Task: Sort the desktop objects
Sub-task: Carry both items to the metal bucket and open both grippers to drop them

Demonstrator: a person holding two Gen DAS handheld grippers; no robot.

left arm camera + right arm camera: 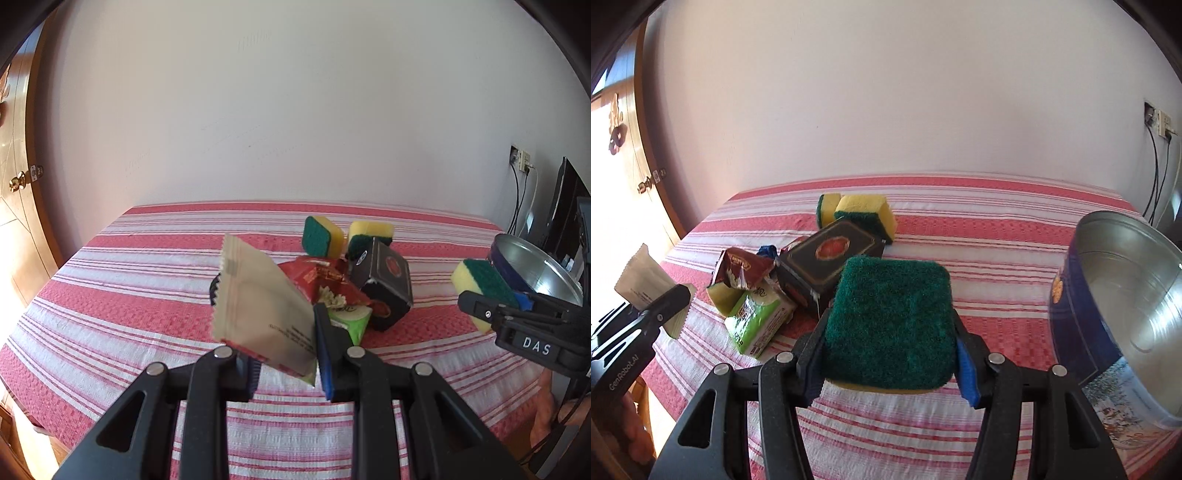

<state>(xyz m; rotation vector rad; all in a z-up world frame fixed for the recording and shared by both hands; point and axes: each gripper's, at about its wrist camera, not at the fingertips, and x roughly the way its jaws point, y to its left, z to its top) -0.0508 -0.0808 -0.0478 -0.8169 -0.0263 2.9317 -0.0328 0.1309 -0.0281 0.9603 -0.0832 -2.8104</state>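
Currently, state by item:
Left gripper: clenched on a beige sachet, which stands tilted above the cloth at centre of the left wrist view.
Right gripper: grasping a sponge, green scouring face up, yellow foam showing below; both pads press its sides.
Pile: just beyond both grippers lie a red wrapper, a green-and-white pack and a black box, touching one another at centre left of the right wrist view.
Loose sponges: two more sit behind the black box, near the far edge of the table.
Tin: round, blue-walled, open, tilted toward the camera at the right edge of the right wrist view, just beside the held sponge.
Striped tablecloth: bare between the held sponge and the tin, and along the far edge.
Open room: a clear strip of cloth in the lower left of the left wrist view, up to the near table edge.
Wall: plain, directly behind the far edge.
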